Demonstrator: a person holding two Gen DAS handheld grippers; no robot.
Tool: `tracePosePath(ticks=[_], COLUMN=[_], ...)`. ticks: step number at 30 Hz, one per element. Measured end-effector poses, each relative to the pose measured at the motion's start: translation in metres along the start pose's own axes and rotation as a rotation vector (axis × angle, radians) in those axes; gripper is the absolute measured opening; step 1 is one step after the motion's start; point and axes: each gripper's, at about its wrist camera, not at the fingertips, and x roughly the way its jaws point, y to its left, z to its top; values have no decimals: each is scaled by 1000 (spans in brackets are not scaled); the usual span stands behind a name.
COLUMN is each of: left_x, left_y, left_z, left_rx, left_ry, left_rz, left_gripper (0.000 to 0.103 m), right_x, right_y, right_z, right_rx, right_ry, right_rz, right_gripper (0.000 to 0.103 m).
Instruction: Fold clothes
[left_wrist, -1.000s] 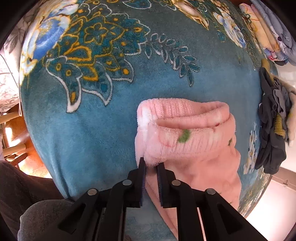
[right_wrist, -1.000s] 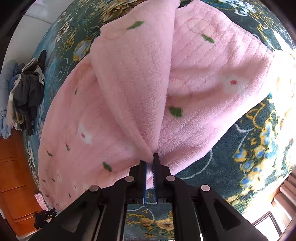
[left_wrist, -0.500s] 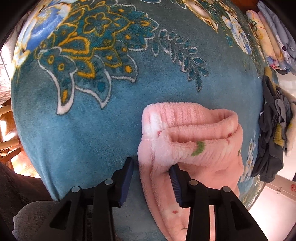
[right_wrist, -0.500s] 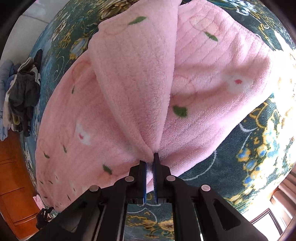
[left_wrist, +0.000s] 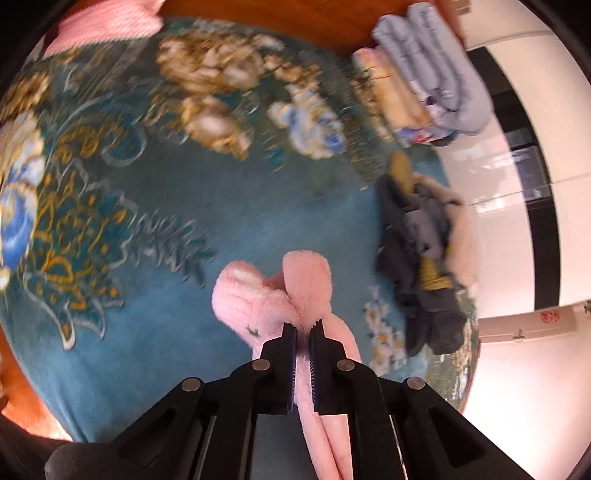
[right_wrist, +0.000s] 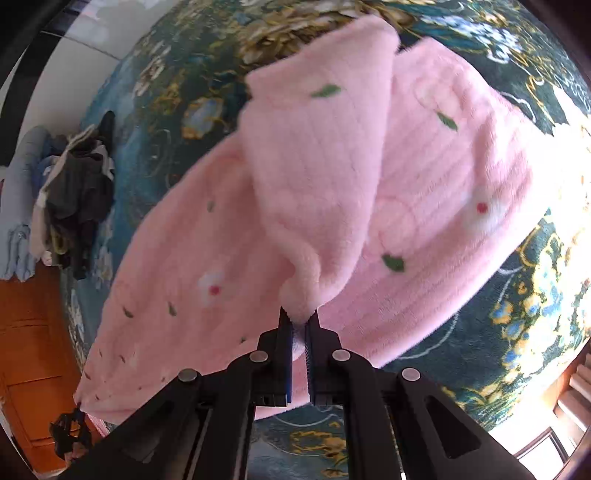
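A fluffy pink garment (right_wrist: 424, 177) with small flowers and green leaves hangs over the teal floral blanket (right_wrist: 517, 314). My right gripper (right_wrist: 299, 323) is shut on a bunched fold of it, and the cloth drapes away on both sides. In the left wrist view my left gripper (left_wrist: 303, 334) has its jaws closing on a thick end of the same garment (left_wrist: 258, 295). The pads press the fleece, which is held above the blanket (left_wrist: 166, 280). Two pink strips trail down between the fingers. More pink cloth (left_wrist: 107, 22) shows at the top left.
A heap of dark and grey clothes (left_wrist: 424, 258) lies on the blanket's right side, with a folded stack of pale blue and yellow items (left_wrist: 424, 74) behind it. Orange wooden furniture (right_wrist: 29, 350) and a white floor border the bed.
The left gripper's jaws stood wide around the pink ribbed end half a second ago; now they are shut on it and have risen and tilted, lifting it. The right gripper rose slightly with its fold.
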Motion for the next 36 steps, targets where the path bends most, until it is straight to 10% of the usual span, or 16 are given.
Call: tracePosePath(ticks=[6, 11, 21, 26, 36], left_x=[32, 42, 16, -23, 28], left_y=[85, 144, 129, 131, 11], left_z=[15, -3, -2, -8, -90], left_rx=[-14, -143, -153, -234, 202], left_ry=[45, 87, 110, -56, 50], left_rz=[296, 314, 383, 580, 244], left_gripper=[7, 7, 37, 47, 48], right_x=[14, 27, -19, 1, 70], right_y=[40, 33, 56, 89, 95], right_z=[-29, -40, 12, 59, 124], right_rx=[-128, -121, -153, -183, -100], right_ry=[46, 93, -87, -125, -134], right_rz=[81, 55, 20, -50, -274], right_gripper=[6, 10, 33, 53, 54])
